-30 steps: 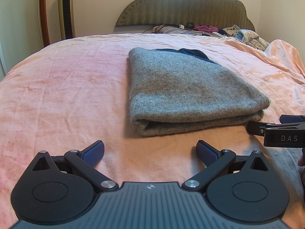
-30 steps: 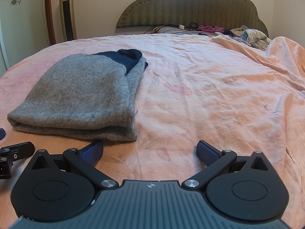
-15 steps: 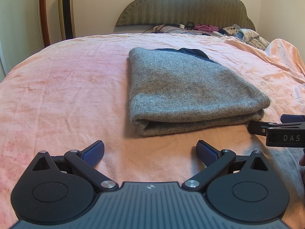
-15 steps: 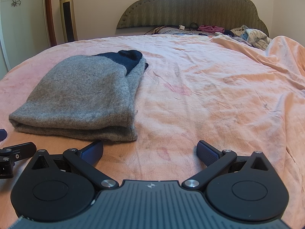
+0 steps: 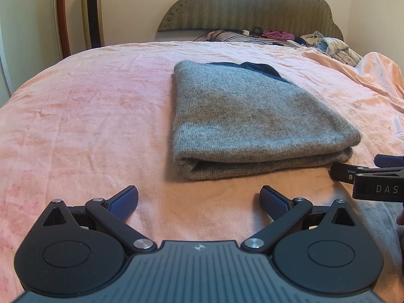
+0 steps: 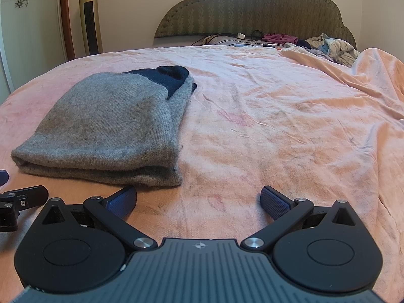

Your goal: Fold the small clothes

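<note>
Both grippers point(image 5: 199, 199) point(image 6: 198, 199) gape wide just short of the folded sweater point(image 5: 252, 116) on the bed point(image 5: 88, 116); soft, floppy knit, so we'd pinch its near corners

A pink blanket point(image 5: 83, 116) covered the bed, creased and bunched into a ridge at the right side. Behind it stood a scalloped olive headboard point(image 6: 255, 7). Loose clothes point(image 6: 330, 46) and a cable lay heaped along the bed's head. A gold tower fan point(image 5: 92, 10) stood against the wall beside a brown wooden post point(image 5: 62, 15)
</note>
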